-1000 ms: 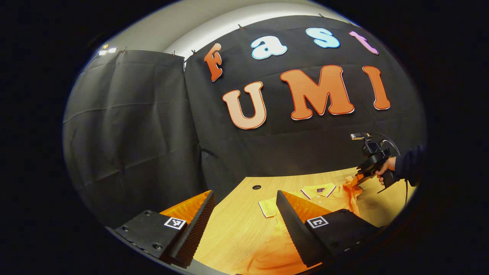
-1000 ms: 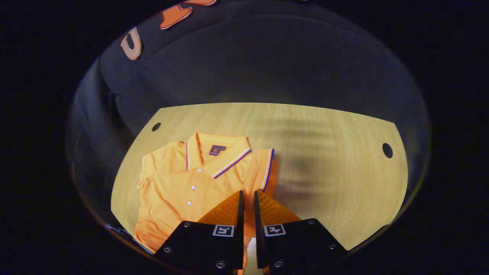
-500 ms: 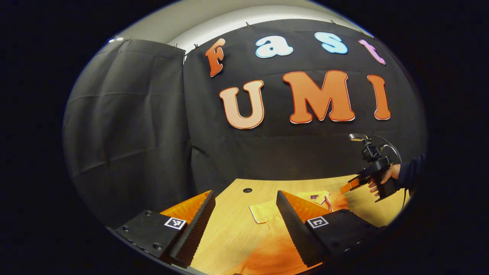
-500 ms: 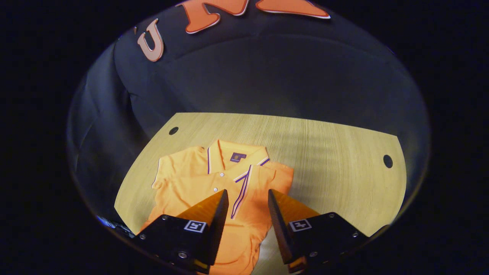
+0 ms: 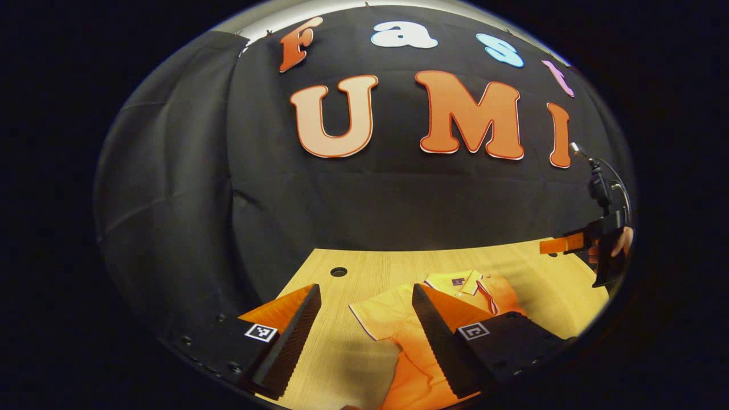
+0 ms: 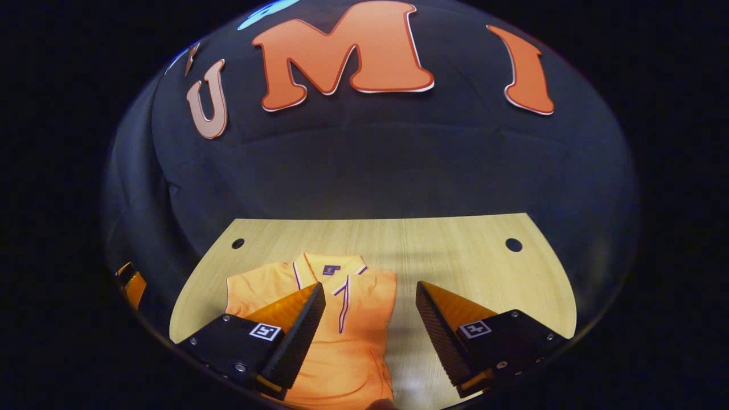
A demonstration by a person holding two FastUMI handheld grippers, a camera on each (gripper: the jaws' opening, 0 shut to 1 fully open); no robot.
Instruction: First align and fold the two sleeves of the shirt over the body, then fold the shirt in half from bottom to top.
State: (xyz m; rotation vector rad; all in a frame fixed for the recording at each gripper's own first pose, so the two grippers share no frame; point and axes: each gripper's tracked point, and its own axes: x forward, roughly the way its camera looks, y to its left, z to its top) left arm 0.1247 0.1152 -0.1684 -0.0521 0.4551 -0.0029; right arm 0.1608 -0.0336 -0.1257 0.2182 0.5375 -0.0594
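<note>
I am holding both grippers (image 5: 364,336) (image 6: 370,336) wide and empty; the soft, light shirt (image 6: 342,341), lower centre, is wanting a pinch at its sleeve (image 5: 379,316) hem.

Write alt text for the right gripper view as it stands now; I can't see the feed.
An orange polo shirt lies on a wooden table, one sleeve folded over its body, the collar toward the black cloth wall. The right gripper hangs above it, jaws wide open and holding nothing.
</note>
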